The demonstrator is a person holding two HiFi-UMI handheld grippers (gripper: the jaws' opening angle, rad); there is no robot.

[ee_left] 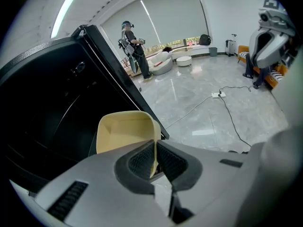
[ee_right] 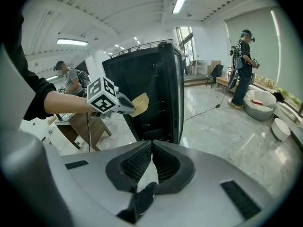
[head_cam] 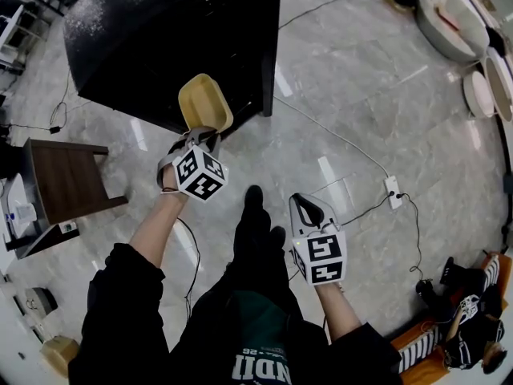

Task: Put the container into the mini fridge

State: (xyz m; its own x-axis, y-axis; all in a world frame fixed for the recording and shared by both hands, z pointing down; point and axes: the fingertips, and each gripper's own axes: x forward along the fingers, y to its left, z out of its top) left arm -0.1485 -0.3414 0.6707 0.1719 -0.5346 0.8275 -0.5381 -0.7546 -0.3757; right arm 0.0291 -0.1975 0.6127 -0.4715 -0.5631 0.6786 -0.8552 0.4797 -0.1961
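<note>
- The left hand-held gripper (ee_left: 155, 159) is clenched on the container (ee_left: 124, 132). One thin side wall of the pale yellow tub is pinched between the two ribbed pads.
- The tub is empty. It is held out in front of the jaws, tilted, with its open side turned towards the gripper camera.
- The container is carried in the air, just in front of the mini fridge (head_cam: 172, 42) and near its front corner. It is not inside, and no contact with the cabinet is seen.
- The right hand-held gripper (ee_right: 150, 161) is shut with nothing between its jaws. It is held lower, well apart from the fridge, above the marble floor (head_cam: 353, 95).
- In the right gripper view, dark shelves seem to be visible beside a tall door edge, so the fridge is probably open. This cannot be told for certain, because everything there is black.
- It is judged that the picking up is done and the approach is almost finished.
- What is left is judged to be this: the tub must be brought through the opening, set down on a shelf and released. The door may need to be closed afterwards.
- The grip is taken on a thin wall only, so the tub could swing or slip if it is knocked against the door edge.
- A white power strip (head_cam: 392, 188) with its cable lies on the floor, well apart from the fridge, and a wooden stool (head_cam: 66, 179) stands on the other side.
</note>
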